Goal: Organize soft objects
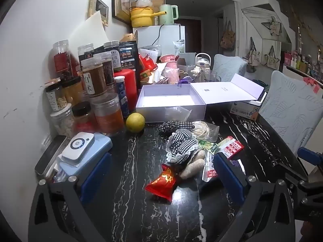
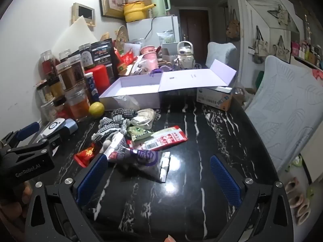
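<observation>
A pile of soft things lies on the black marble table (image 1: 141, 211): a black-and-white checked cloth with lace trim (image 1: 180, 147), a beige plush piece (image 1: 191, 167), a red snack packet (image 1: 161, 183) and a red-and-white packet (image 1: 232, 147). My left gripper (image 1: 161, 179) is open and empty around the near side of the pile. My right gripper (image 2: 159, 173) is open and empty, with a silver-purple pouch (image 2: 145, 159) between its fingers. The checked cloth (image 2: 113, 125) lies further back. An open lavender box (image 1: 171, 102) stands behind the pile.
Jars (image 1: 97, 80), a red canister (image 1: 127, 88) and a lemon (image 1: 135, 122) crowd the left wall. A white device on a blue box (image 1: 80, 151) sits at near left. A small carton (image 2: 216, 98) and blue-covered chairs (image 2: 282, 109) stand at the right.
</observation>
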Demonstrator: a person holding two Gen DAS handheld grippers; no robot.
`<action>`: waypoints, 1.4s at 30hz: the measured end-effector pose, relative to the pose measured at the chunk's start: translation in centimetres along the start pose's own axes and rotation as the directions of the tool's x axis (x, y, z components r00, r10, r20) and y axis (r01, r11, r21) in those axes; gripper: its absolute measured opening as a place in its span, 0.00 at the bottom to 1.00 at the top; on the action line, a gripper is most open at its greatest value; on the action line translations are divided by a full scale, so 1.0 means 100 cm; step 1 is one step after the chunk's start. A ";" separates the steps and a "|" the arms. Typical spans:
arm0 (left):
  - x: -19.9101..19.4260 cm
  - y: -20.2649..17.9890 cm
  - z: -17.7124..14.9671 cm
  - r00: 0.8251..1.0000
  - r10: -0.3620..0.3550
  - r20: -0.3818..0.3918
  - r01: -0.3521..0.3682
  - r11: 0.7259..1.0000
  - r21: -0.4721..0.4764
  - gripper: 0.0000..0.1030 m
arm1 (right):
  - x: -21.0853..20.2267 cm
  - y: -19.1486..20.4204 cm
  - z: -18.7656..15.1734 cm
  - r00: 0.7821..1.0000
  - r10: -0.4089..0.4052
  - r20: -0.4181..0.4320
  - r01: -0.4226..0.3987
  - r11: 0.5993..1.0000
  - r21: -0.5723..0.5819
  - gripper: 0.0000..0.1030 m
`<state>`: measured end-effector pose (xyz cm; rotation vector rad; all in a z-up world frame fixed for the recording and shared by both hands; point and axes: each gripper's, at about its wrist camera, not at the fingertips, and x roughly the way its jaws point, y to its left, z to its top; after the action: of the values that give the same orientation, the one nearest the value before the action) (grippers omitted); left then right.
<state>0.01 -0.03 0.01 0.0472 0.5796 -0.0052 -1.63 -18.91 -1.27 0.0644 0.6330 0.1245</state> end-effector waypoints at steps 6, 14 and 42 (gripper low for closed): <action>-0.008 0.003 0.002 0.999 -0.017 0.044 0.017 1.000 -0.012 1.00 | 0.001 0.000 -0.001 1.000 0.000 0.007 0.000 1.000 -0.001 1.00; -0.011 0.000 0.003 0.999 -0.015 0.045 0.015 1.000 -0.005 1.00 | -0.008 0.004 0.003 1.000 0.003 0.021 -0.003 1.000 -0.014 1.00; -0.020 0.005 0.000 0.998 -0.023 0.053 0.023 1.000 -0.009 1.00 | -0.015 0.009 0.004 0.999 0.014 0.040 -0.013 0.999 -0.032 1.00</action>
<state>-1.68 0.49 1.17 0.0312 0.5267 -0.0259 -2.64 -18.23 -0.01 0.0406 0.5902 0.1457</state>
